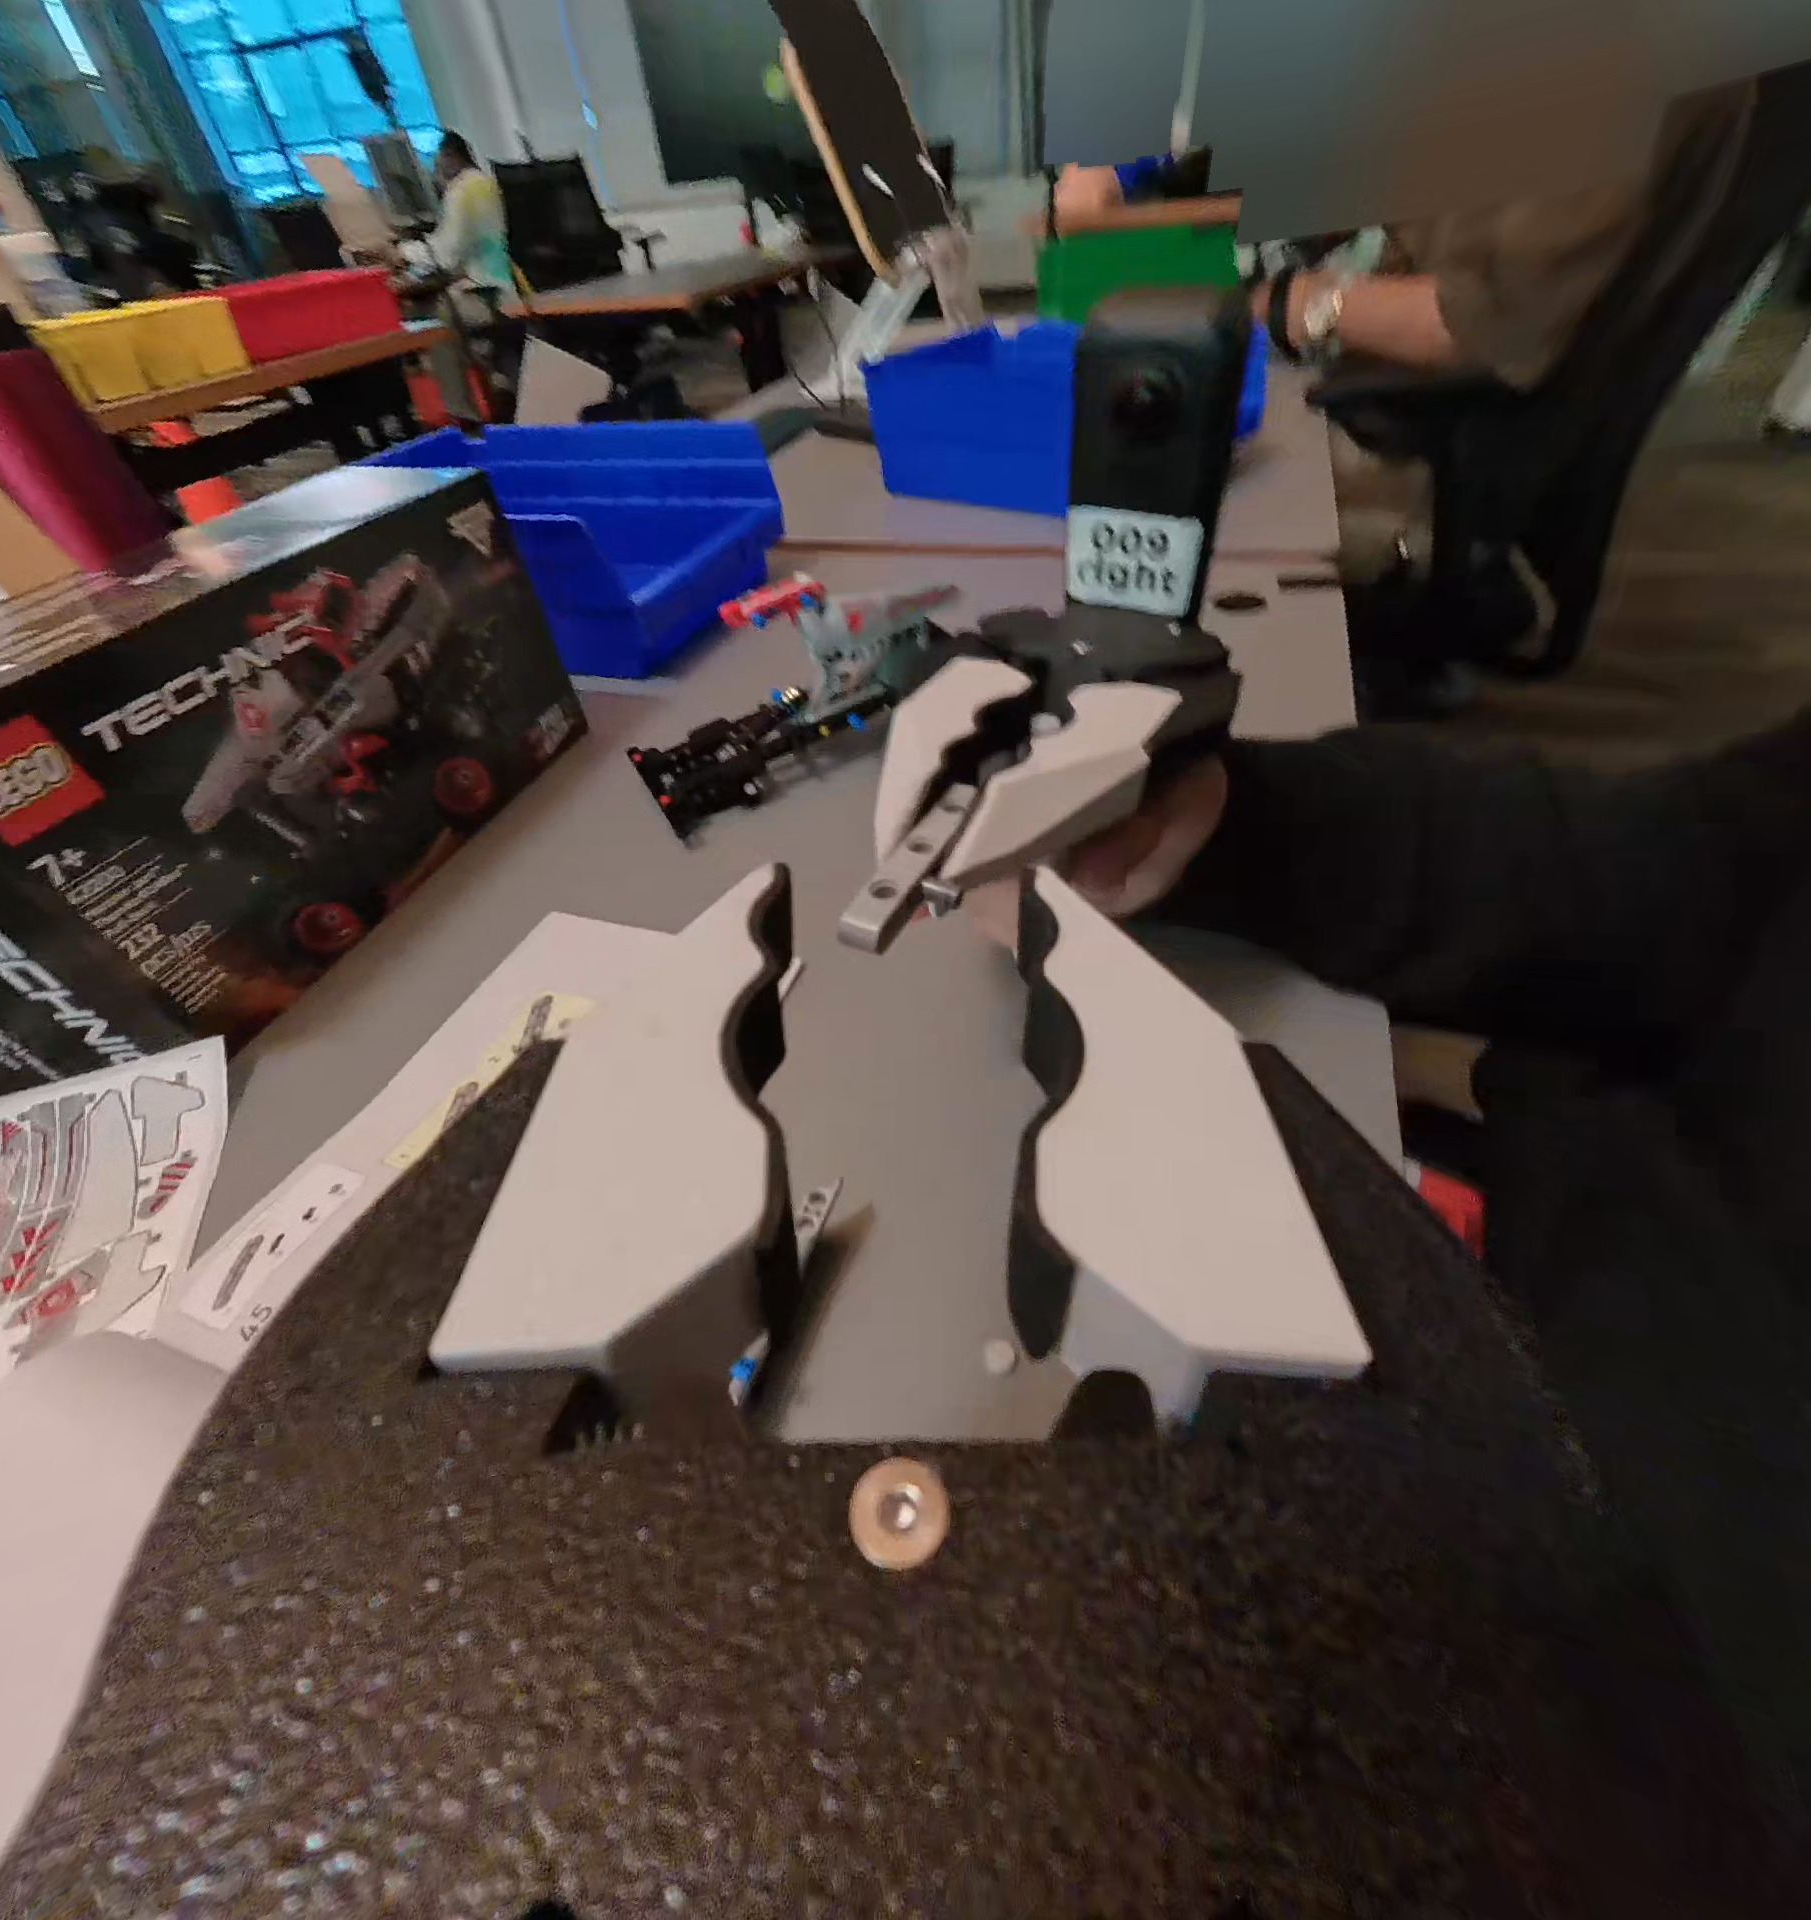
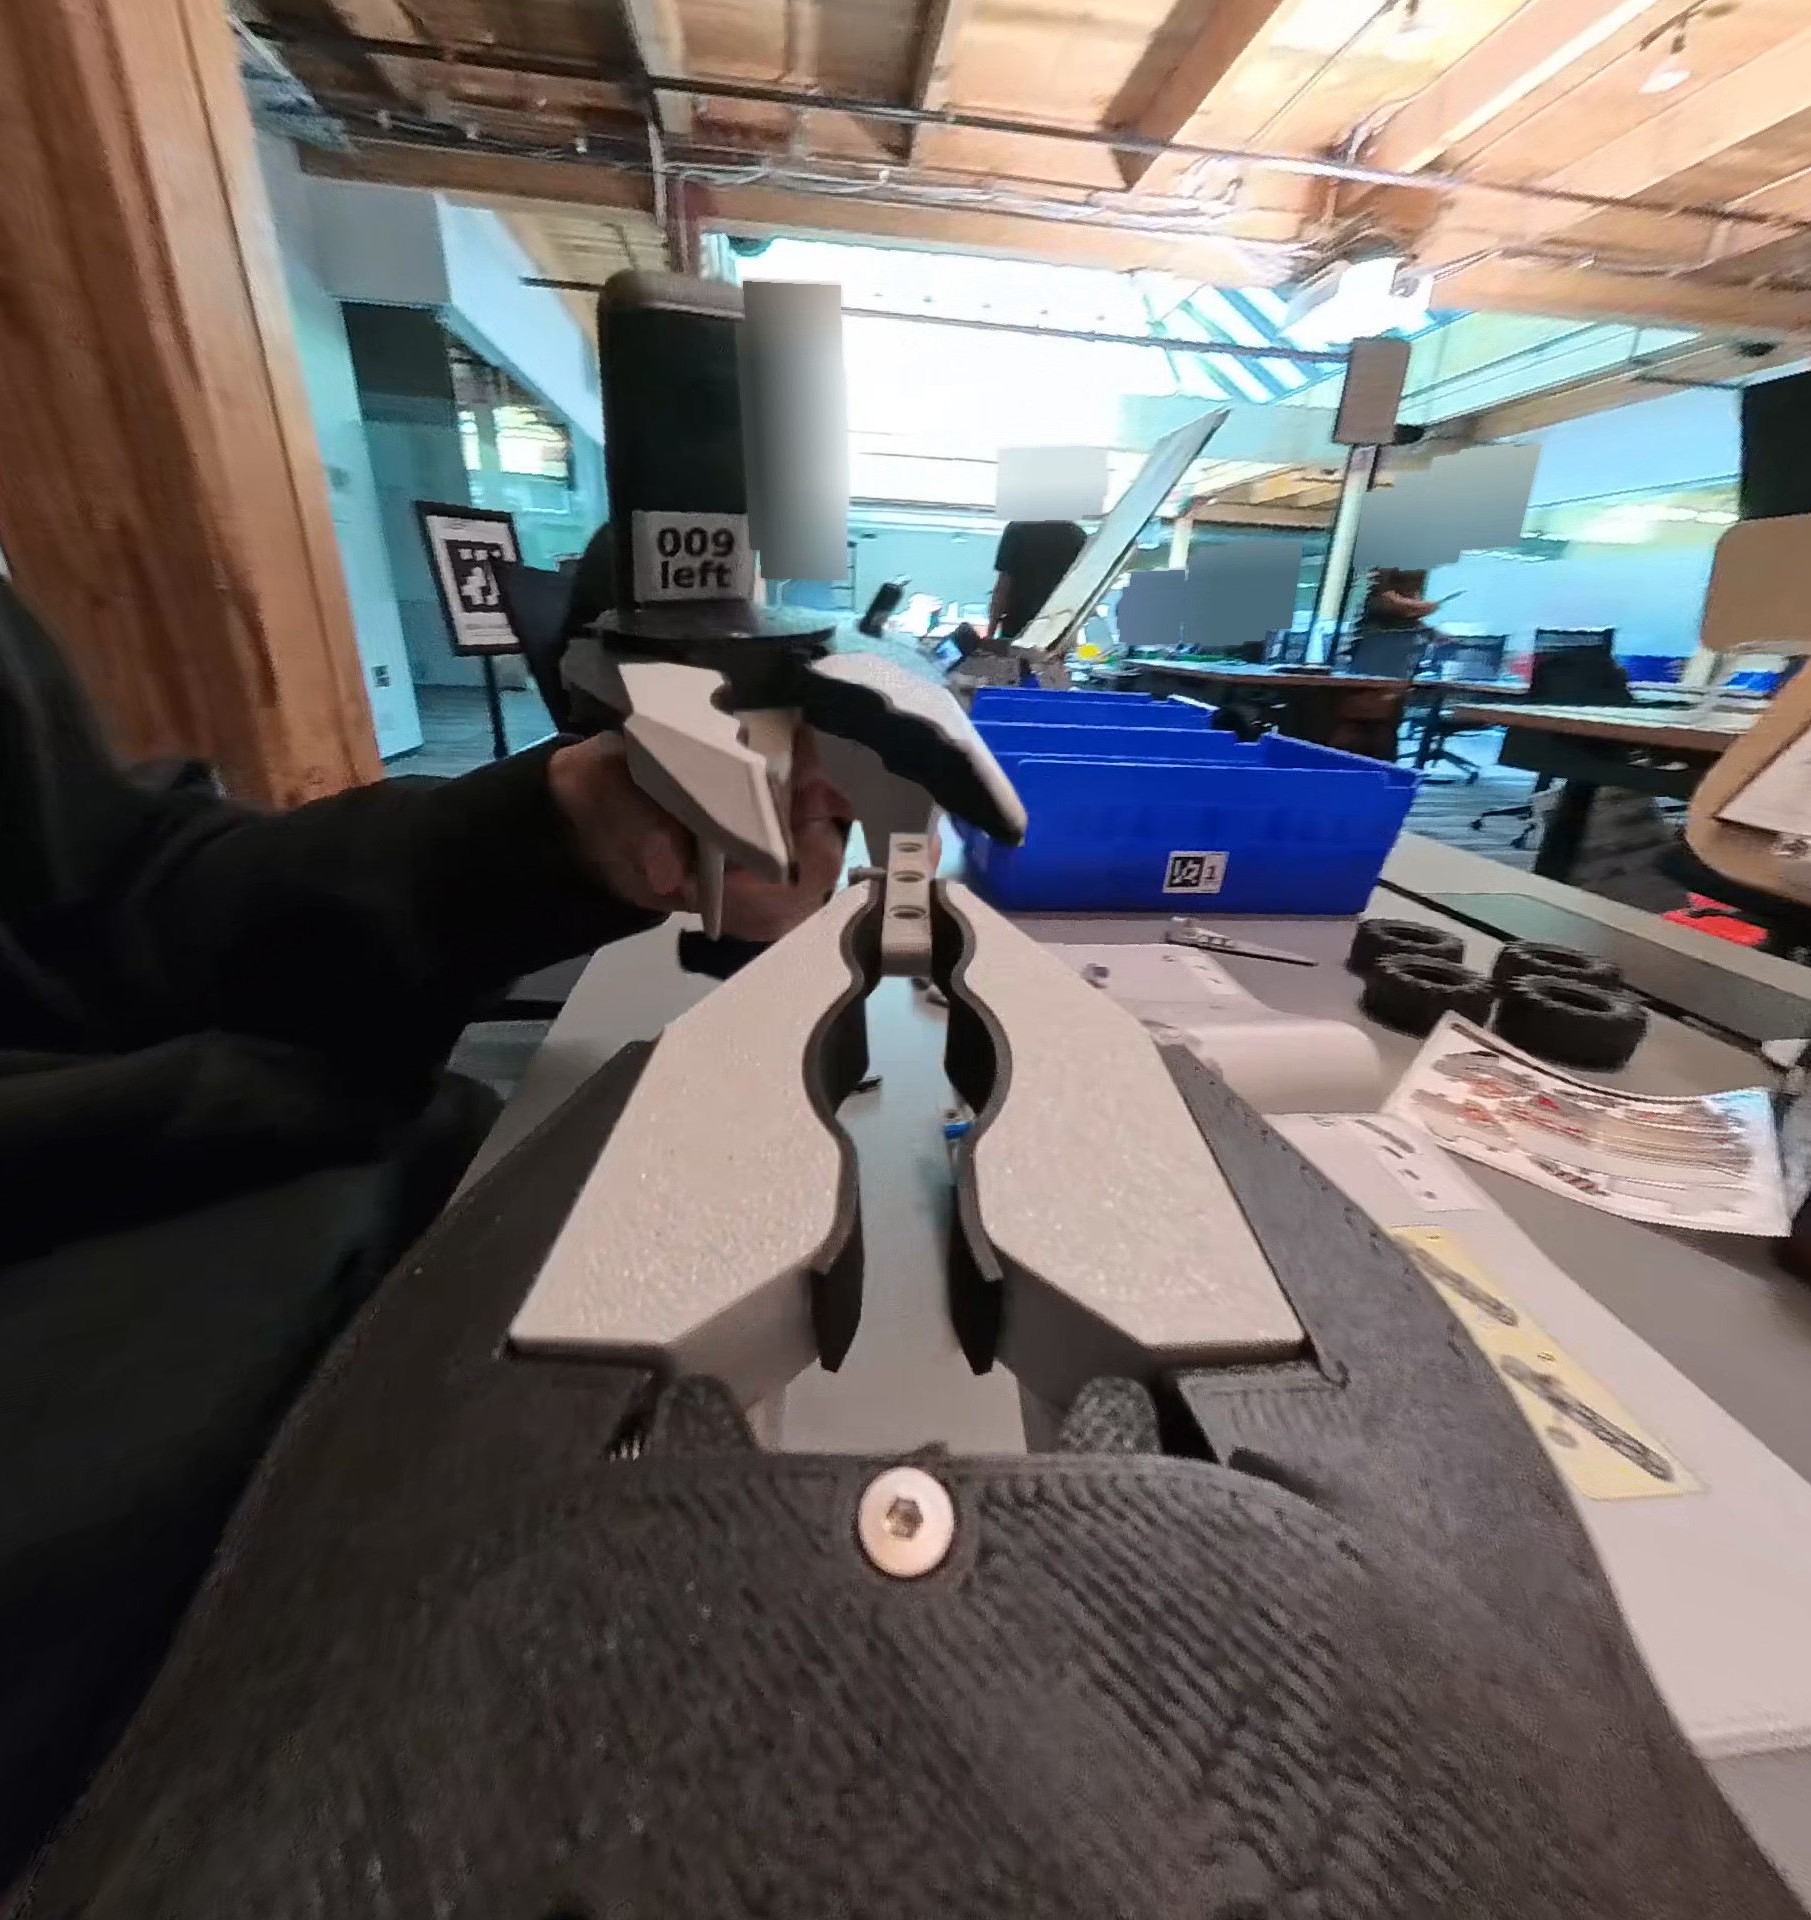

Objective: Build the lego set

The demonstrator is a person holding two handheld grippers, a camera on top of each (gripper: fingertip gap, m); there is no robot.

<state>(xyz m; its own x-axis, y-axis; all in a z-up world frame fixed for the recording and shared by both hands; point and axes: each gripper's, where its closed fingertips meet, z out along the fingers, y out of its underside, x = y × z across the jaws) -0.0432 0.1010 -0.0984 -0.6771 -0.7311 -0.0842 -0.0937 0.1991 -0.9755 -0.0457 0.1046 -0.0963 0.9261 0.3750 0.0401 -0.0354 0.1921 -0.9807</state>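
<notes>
Currently the right gripper (image 2: pixel 906 925) pinches a grey beam (image 2: pixel 907 904) between its fingertips, above the table (image 1: pixel 610 883). Its jaws are pressed onto the beam's lower end; the upper end, with 3 holes showing in the right wrist view, projects past the tips. In the left wrist view the same beam (image 1: pixel 896 883) slants down out of those fingers, with a small grey pin stub on its side.

Jaws of the left gripper (image 1: pixel 906 914) stand spread with nothing between them, and the beam's free end lies just ahead of that gap.

Handling, as judged:
- The beam is light, rigid moulded plastic with smooth faces, so it may pivot in a tip-only pinch.
- Grip across the flat faces, clear of the holes and the pin, so mating points stay free.
- A second hold by the left gripper should take the free end.
- Pins seat with a push fit; press along the hole axis.

Other parts:
- A black sub-assembly (image 1: pixel 719 753) and a grey and red one (image 1: pixel 839 634) lie on the table beyond the grippers, near blue bins (image 1: pixel 652 520).
- 4 black tyres (image 2: pixel 1493 987) sit to the right, well apart from the beam.
- A sticker sheet (image 2: pixel 1597 1143) and the set box (image 1: pixel 257 727) lie nearby.
</notes>
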